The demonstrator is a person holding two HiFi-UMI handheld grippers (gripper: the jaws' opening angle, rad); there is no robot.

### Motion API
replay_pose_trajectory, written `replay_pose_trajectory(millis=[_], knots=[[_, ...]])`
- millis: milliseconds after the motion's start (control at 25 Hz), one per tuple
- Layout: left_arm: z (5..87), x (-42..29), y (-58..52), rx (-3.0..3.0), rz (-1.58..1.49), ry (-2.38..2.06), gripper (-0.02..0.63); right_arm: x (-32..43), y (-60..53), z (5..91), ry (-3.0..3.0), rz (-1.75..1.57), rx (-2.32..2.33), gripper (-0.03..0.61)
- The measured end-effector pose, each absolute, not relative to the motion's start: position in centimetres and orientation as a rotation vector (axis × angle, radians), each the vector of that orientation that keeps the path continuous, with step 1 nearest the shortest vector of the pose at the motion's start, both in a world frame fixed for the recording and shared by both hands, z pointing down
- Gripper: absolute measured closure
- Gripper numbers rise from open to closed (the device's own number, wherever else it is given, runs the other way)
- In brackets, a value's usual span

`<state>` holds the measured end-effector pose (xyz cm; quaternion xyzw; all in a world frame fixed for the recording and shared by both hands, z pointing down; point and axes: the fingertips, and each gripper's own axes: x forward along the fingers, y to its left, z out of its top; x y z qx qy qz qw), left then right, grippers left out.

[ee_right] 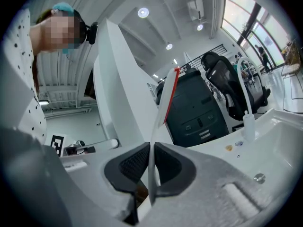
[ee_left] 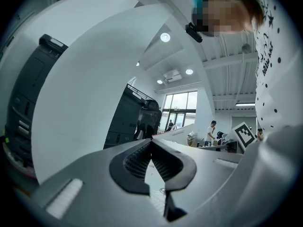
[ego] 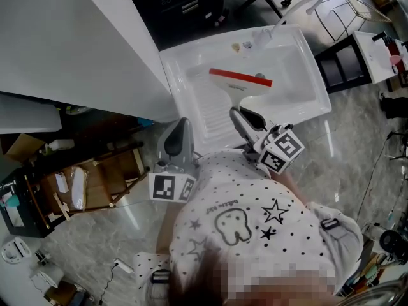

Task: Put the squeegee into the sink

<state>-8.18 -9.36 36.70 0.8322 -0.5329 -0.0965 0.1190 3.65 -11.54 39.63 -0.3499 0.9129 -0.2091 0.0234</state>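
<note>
Red-bladed squeegee (ego: 241,79) points blade-first away, apparently above sink (ego: 299,75).

Noted: left grey two-jaw gripper (ego: 182,123) held level, close in front of the torso, jaws closed tip to tip with nothing between them. Right grey two-jaw gripper (ego: 245,116) extended forward, near level, jaws clamped on the thin handle of the white, red-bladed squeegee (ego: 240,78).

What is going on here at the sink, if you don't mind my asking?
A person holds a two-jaw gripper in each hand. The right gripper has its jaws closed on the handle of the squeegee, whose red-edged blade lies over the basin of the white sink; whether it touches the bottom is unclear. The left gripper is shut and empty, by the sink's near edge.
</note>
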Motion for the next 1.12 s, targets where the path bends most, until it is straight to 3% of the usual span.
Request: replay_pose_trajectory(millis=[1120], knots=[[36.5,-8.5,-9.0,2.412,-0.298,-1.613,0.615,4.0,-13.1,41.4,2.86,-0.701,-1.101,0.555]])
